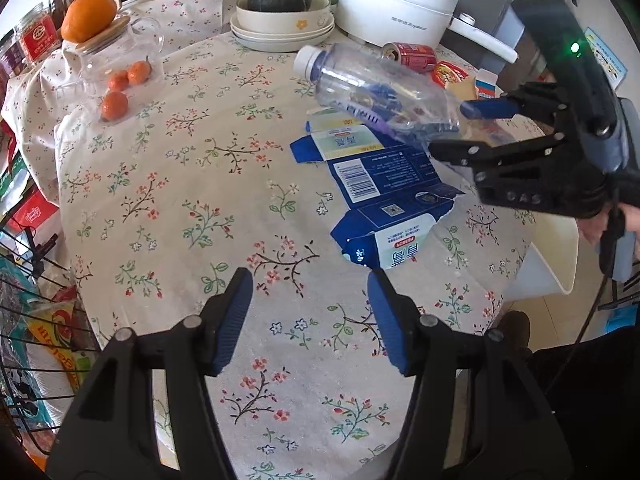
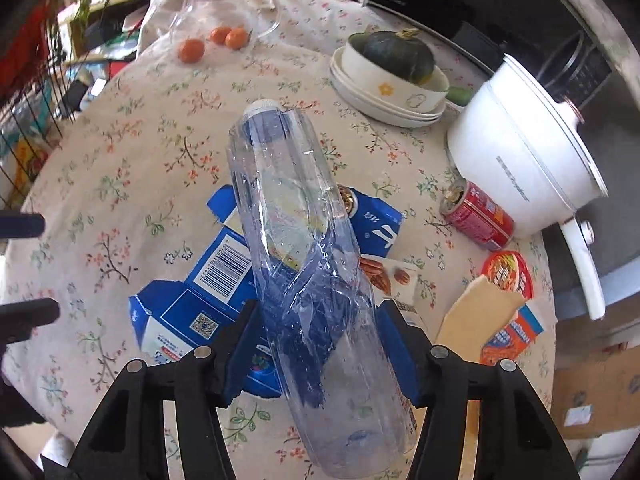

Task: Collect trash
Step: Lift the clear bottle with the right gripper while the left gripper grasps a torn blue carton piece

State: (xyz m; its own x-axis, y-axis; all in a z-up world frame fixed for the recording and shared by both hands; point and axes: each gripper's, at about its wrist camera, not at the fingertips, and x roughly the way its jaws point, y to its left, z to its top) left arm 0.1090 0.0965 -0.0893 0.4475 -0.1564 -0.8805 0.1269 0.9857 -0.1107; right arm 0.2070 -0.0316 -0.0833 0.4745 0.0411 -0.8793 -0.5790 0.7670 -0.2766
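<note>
- Right gripper [image 2: 320, 344] is clenched on the clear plastic bottle [image 2: 296, 240], lifted above the flattened blue carton [image 1: 384, 176].
- Left gripper [image 1: 310, 312]: released, empty, near that carton.
- Remaining: carton, red can [image 2: 478, 216] beyond it, snack wrappers [image 2: 510, 276].

A round table [image 1: 168, 184] under a floral cloth fills the view. At its far edge sits a white electric pot [image 1: 394, 4], with stacked bowls [image 1: 280, 24] beside it. A black wire rack [image 1: 24, 288] stands left; pale flooring, possibly tile [image 1: 560, 320], shows right.
</note>
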